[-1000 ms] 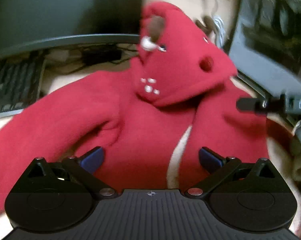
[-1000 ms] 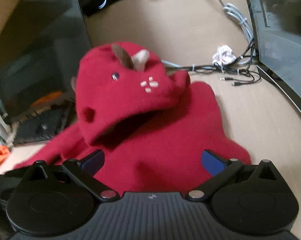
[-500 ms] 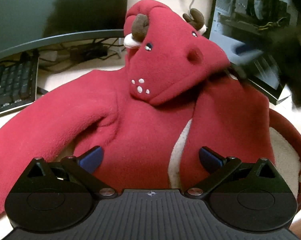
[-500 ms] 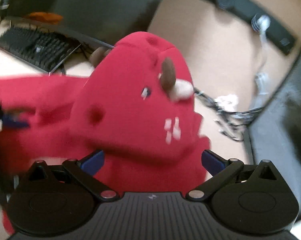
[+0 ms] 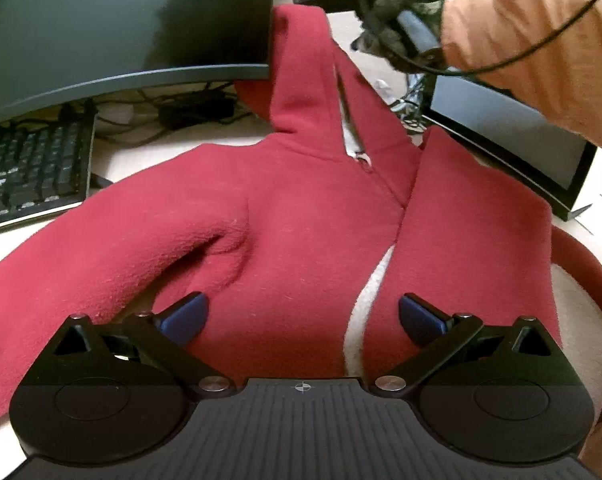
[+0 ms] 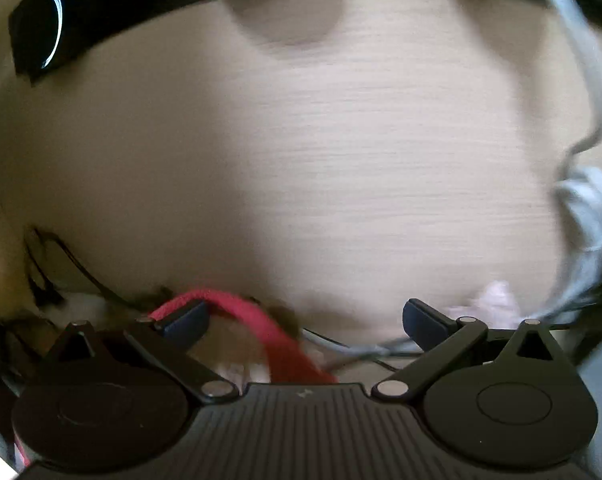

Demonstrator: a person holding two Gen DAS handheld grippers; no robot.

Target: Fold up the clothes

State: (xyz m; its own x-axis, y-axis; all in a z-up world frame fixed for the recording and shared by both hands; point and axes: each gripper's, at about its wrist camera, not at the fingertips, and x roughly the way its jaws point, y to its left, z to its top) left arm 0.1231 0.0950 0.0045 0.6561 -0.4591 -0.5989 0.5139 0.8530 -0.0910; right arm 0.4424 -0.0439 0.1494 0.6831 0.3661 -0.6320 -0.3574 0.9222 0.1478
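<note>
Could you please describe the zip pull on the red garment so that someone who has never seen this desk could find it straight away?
Start at the red fleece hooded jacket spread on the pale desk in front of the dark curved monitor. Follow the hood down to the neckline, where the front opening begins. There hangs the small silver metal zip pull, the only shiny thing on the red fleece.

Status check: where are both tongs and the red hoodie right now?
Left tongs open, over the red hoodie body. Right tongs open at the hood edge. Hood flipped back, zipper showing. Keyboard and monitor crowd the far side.
</note>
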